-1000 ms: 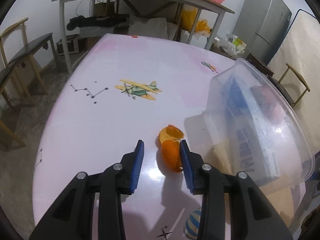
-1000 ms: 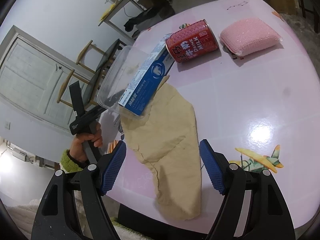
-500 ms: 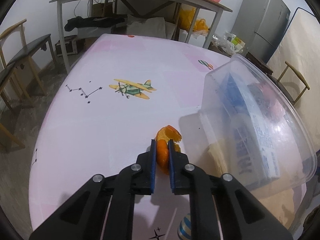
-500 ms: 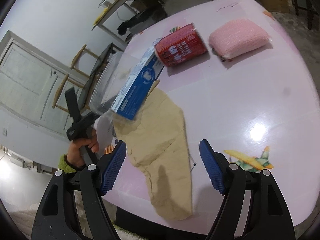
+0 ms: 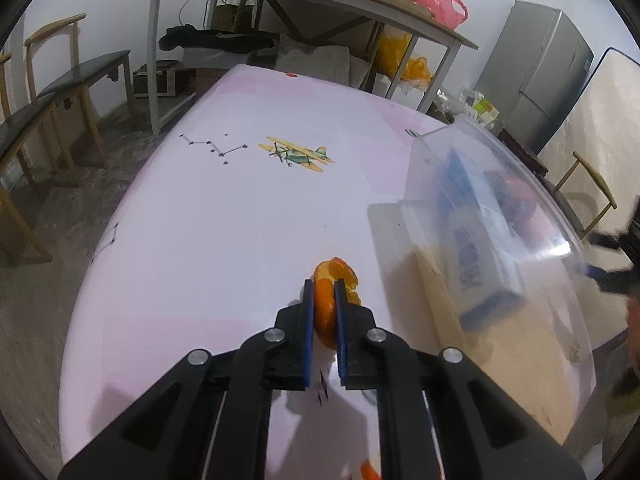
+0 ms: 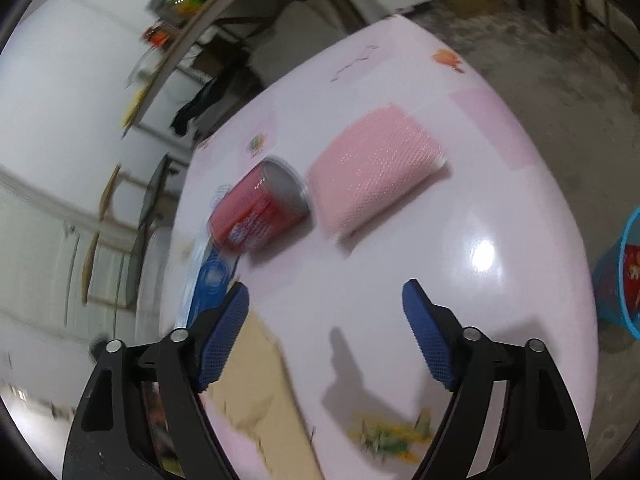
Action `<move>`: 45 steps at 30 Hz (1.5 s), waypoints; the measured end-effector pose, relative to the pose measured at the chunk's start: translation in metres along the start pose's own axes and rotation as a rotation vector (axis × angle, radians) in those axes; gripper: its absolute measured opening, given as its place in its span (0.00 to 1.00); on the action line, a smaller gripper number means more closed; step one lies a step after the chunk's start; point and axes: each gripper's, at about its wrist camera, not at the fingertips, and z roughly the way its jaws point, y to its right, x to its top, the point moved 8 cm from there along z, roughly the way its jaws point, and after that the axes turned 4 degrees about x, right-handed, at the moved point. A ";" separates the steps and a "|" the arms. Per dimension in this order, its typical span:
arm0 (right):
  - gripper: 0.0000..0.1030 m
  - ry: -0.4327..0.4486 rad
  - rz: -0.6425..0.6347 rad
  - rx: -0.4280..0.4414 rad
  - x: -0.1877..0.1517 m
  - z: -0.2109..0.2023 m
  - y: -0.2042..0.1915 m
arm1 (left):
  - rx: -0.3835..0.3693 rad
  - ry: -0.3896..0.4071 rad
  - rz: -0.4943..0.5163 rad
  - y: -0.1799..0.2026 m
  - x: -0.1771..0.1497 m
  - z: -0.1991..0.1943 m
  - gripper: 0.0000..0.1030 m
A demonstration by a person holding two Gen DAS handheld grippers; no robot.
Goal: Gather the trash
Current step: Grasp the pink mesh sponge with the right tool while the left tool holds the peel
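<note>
Pinching the orange peel [image 5: 325, 308] between its blue pads, our left gripper [image 5: 322, 312] was clamped narrow on it, just above the pink table [image 5: 200, 240] near the near edge. Just right of the peel lay a clear plastic container [image 5: 492, 184] on its side, with a blue-and-white box [image 5: 476, 256] seen through it and a tan cloth [image 5: 436, 292] under its near end. Our right gripper [image 6: 326, 334] stood wide, its jaws having just opened further, with nothing between them. Beyond it a red can [image 6: 256, 212] lay on its side, just beside a pink sponge [image 6: 376, 168]. A blue basket [image 6: 620, 272] stood on the floor at the far right.
</note>
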 end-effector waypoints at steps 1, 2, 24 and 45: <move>0.75 -0.003 0.026 -0.009 0.009 0.006 0.003 | -0.004 0.001 -0.009 0.000 -0.004 -0.004 0.08; 0.76 -0.011 0.061 -0.022 0.023 0.016 0.008 | -0.007 0.003 -0.019 0.000 -0.007 -0.007 0.08; 0.79 -0.039 -0.184 -0.449 0.104 0.109 -0.003 | -0.099 0.027 -0.090 0.019 -0.055 -0.070 0.08; 0.64 -0.059 -0.418 -0.254 -0.031 0.025 0.022 | -0.210 0.027 0.022 0.091 -0.085 -0.113 0.08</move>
